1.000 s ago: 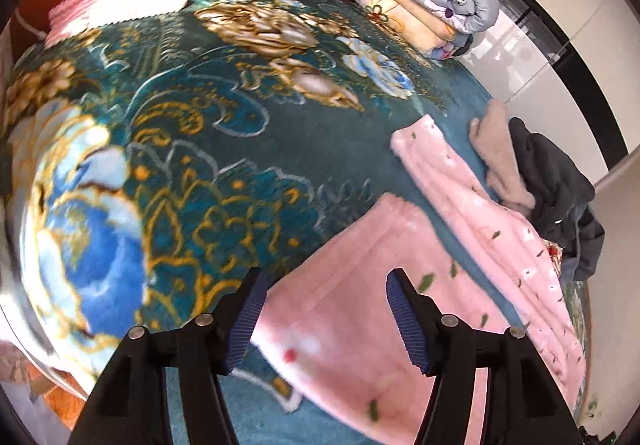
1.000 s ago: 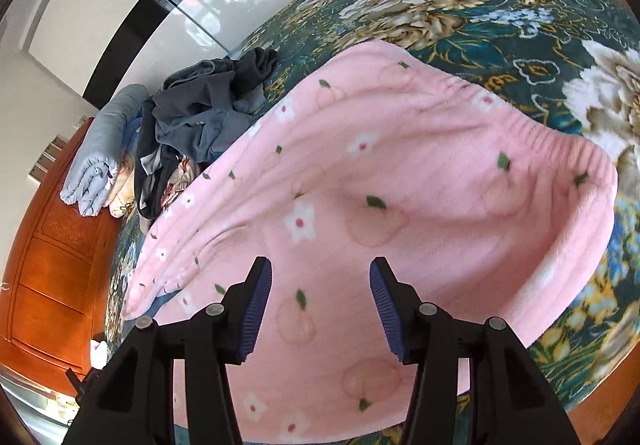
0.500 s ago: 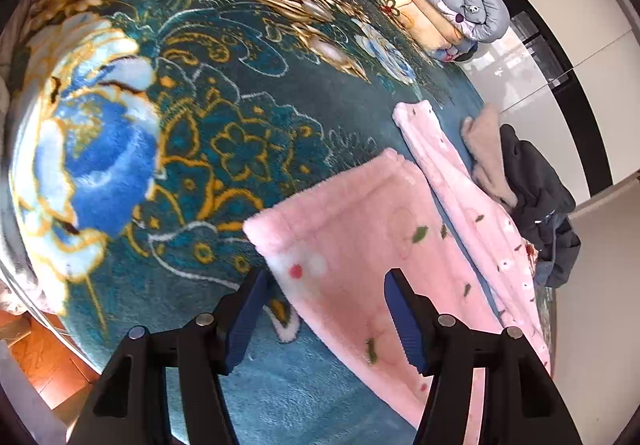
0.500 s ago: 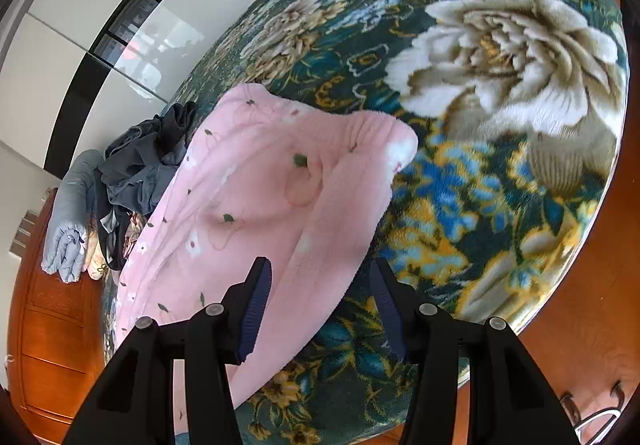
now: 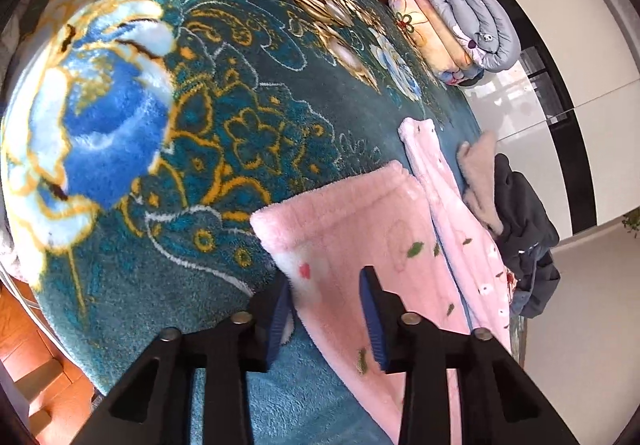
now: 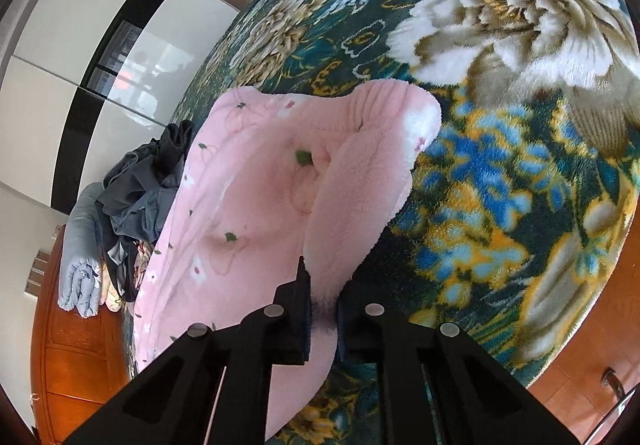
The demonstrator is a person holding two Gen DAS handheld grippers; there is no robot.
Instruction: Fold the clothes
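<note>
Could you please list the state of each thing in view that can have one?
Pink pants: spread on the bed, waistband edge pinched and lifted.
Right gripper: shut on pink pants.
Left gripper: open, straddling the pants' corner.
Dark clothes: crumpled heap, unfolded.
Grey quilt: folded, stacked.

We are seeing our left gripper [image 5: 326, 311] showing two black, angular, wedge-shaped fingers, each carrying a ribbed dark blue pad [image 5: 372, 321] on its inner face and a pair of round silver screw heads on its upper surface. Our right gripper [image 6: 323, 311] is wearing the same build: matte black fingers, blue pads [image 6: 307, 315] and silver screws, with triangular cut-outs opening lower in the black frame.
</note>
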